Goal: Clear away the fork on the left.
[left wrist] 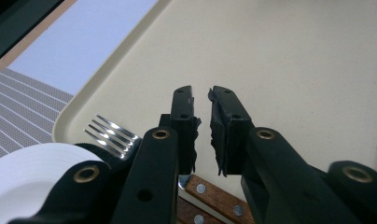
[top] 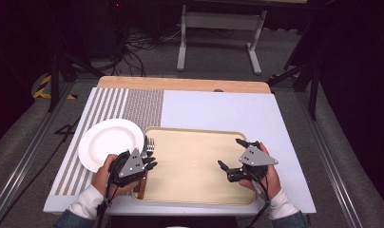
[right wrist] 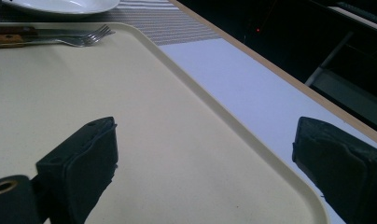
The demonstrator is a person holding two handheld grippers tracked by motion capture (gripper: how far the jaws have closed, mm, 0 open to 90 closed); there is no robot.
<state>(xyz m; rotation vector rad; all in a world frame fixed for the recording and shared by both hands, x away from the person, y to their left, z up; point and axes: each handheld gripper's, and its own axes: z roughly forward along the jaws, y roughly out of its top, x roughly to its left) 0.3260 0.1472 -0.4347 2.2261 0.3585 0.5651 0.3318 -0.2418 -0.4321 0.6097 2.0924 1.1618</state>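
Hand-held gripper, left (top: 151, 162): poised over the near-left corner of the beige tray (top: 199, 166), jaws nearly pressed together with a thin gap and nothing between them. Directly beneath and beside it lay the fork (left wrist: 113, 136) and a wooden-handled knife (left wrist: 214, 196), side by side along the tray's left edge, tines pointing away from the person; this placement likely kept the cutlery within reach of the left hand. Right hand-held gripper (top: 232, 156): spread wide above the tray's right half, holding nothing. White plate (top: 111, 142): resting on the striped placemat (top: 133, 107), just left of the tray, on the tabletop (top: 228, 109).
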